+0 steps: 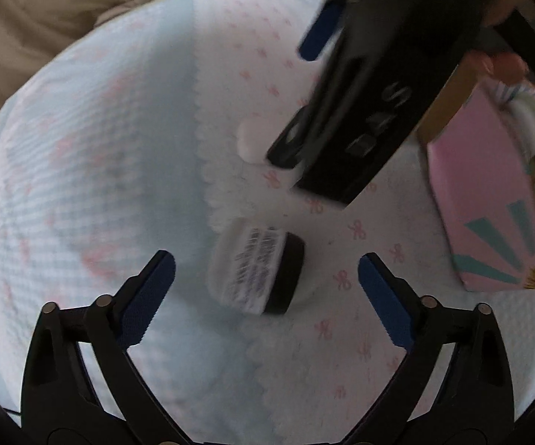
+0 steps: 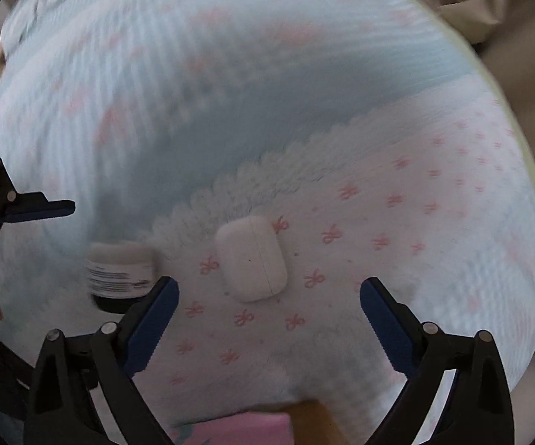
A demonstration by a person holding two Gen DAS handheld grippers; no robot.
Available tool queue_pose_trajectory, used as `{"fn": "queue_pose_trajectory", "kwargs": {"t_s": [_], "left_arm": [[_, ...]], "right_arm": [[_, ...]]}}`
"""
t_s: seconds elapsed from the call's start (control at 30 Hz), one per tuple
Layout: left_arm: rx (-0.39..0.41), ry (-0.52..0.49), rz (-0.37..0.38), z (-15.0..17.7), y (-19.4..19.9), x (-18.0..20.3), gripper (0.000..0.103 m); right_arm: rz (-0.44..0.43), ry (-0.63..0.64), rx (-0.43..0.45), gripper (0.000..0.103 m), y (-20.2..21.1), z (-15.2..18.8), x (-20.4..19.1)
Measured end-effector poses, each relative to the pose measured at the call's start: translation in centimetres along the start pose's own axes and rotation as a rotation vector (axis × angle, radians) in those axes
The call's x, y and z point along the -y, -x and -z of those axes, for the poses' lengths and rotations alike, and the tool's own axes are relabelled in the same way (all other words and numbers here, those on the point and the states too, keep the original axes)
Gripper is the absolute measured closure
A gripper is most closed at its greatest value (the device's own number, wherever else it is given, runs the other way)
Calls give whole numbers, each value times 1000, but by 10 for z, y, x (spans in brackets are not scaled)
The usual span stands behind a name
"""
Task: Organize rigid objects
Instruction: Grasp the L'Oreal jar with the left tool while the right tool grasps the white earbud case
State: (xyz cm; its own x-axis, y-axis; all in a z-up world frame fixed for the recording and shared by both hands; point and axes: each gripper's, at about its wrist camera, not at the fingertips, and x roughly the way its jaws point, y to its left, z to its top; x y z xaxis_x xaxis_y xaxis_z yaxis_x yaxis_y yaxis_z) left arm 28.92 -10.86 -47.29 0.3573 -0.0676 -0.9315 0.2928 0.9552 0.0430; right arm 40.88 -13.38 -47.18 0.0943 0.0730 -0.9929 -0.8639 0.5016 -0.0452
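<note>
Earbud case (image 2: 251, 263) lies between the right gripper's (image 2: 269, 296) spread fingers; soft bedding (image 2: 230, 92) could tip it; left gripper (image 1: 266, 272) also spread around a jar (image 1: 256, 269).

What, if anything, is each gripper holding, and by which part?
Nothing is held. The left gripper is open above the jar; the right gripper is open above the white earbud case. Both things lie on the blanket.

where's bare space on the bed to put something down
Widest bare patch: the blue quilted blanket on the far side of the scalloped edge, away from the jar. Also the bow-print fabric beyond the white earbud case. Crowded: around the jar, the case and the pink box, where both open grippers, left gripper and right gripper, hover.
</note>
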Motion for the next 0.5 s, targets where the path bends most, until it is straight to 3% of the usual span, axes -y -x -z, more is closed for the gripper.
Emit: {"fn": "queue_pose_trajectory", "kwargs": {"t_s": [0.1,0.23,0.33,0.37,0.47,0.5], "left_arm": [[-32,8,3,-1,-21,4,18],[-51,24,1,-2,-38,3,21],[-45,28,11,-6,-43,1,23],[-43,29,18,-7,-43,1,31],[-27,19,19,-12,-44,-1,48],[-27,22,27,-13,-43,-2,48]], "right_arm": [[-8,43,-31,7,-24,-5,-5],[-25,59,-61,24,-46,-13,-4],[-25,73,-50,30,-50,-18,-4],[-27,73,-46,34,-50,-19,-4],[-32,78,-42,59,-48,-21,-4],[-31,76,-40,62,-46,-22,-4]]}}
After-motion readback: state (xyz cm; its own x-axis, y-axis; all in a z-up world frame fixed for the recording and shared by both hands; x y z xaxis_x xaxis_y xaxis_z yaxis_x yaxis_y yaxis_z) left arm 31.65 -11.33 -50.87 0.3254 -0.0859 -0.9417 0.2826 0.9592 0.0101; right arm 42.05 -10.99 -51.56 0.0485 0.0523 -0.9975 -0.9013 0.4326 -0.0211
